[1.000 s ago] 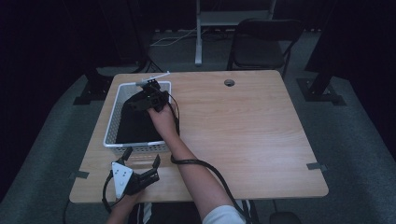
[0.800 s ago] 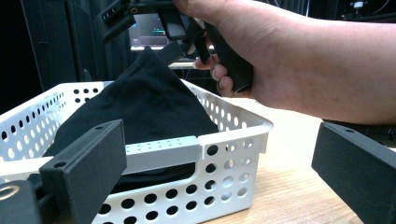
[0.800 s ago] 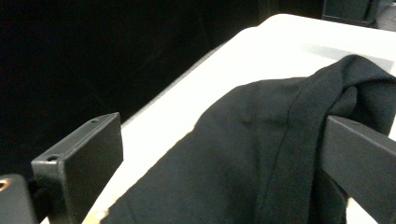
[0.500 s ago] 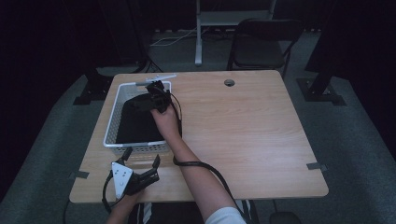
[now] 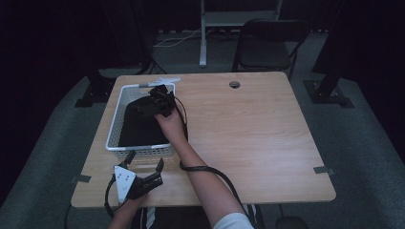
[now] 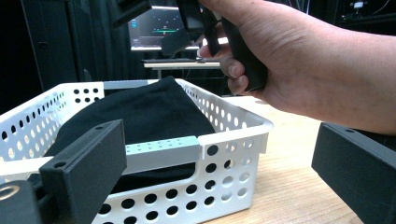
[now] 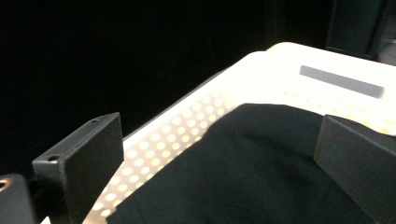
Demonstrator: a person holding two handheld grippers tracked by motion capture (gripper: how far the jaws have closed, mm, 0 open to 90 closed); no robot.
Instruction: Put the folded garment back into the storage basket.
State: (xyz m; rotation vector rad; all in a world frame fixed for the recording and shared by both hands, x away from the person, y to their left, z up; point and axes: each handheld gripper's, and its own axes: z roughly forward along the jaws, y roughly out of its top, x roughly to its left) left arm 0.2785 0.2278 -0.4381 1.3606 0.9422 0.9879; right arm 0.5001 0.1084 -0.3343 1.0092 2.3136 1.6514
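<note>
A white perforated basket (image 5: 113,133) stands on the left of the wooden table, with a black cloth (image 5: 138,126) lying inside it. My right gripper (image 5: 153,101) hovers open over the cloth at the basket's far end; in the right gripper view its jaws (image 7: 224,144) stand wide apart above the cloth (image 7: 243,182) and the basket wall (image 7: 196,112). My left gripper (image 5: 145,159) rests open near the table's front edge, just before the basket. In the left gripper view, its jaws (image 6: 217,144) frame the basket's near wall (image 6: 233,140), the cloth (image 6: 149,112) and the hand (image 6: 299,70) above.
A grey label strip (image 7: 341,81) sits on the basket's far rim. The table has a round cable hole (image 5: 234,84) at the back. A black cable (image 5: 210,171) trails along the right forearm. A dark chair (image 5: 267,43) stands beyond the table.
My right gripper has shifted slightly toward the basket's far end above the cloth. The left gripper has stayed where it was.
</note>
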